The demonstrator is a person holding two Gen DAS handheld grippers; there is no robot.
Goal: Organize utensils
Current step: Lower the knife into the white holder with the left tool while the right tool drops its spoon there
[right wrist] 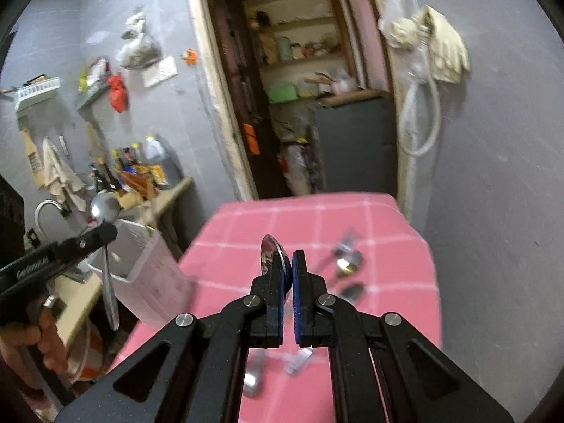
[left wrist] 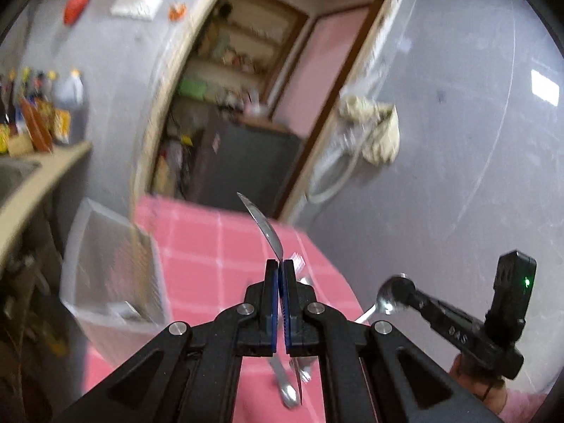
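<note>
I have a spoon in each gripper, both lifted clear of the pink checked tablecloth [right wrist: 352, 218]. My left gripper [left wrist: 281, 264] is clamped nearly closed on the left spoon [left wrist: 262, 224]; its bowl sticks up past the fingertips in the left wrist view, and the right wrist view shows the handle hanging down below it. My right gripper [right wrist: 293, 261] is pinched narrow on the right spoon [right wrist: 271, 253], gripped at the bowl, with the handle running back under the fingers.

I judge this the carry step: two spoons picked, neither yet put away. The white plastic bin [left wrist: 116, 257] stands at the left edge of the table, just beside my left gripper, and I take it for the likely destination, though nothing confirms that. The next move calls for bringing the left spoon over the bin's open top, handle down, before easing the grip, then following with the right.

More utensils [right wrist: 347, 262] lie on the cloth to the far right, and others [right wrist: 253, 380] near, beneath my right gripper. Motion blur smears them; I cannot tell spoons from forks, nor count them. The bin's inside is hidden from both views, so I cannot say what it holds. The near table edge is cut off by the gripper bodies.
</note>
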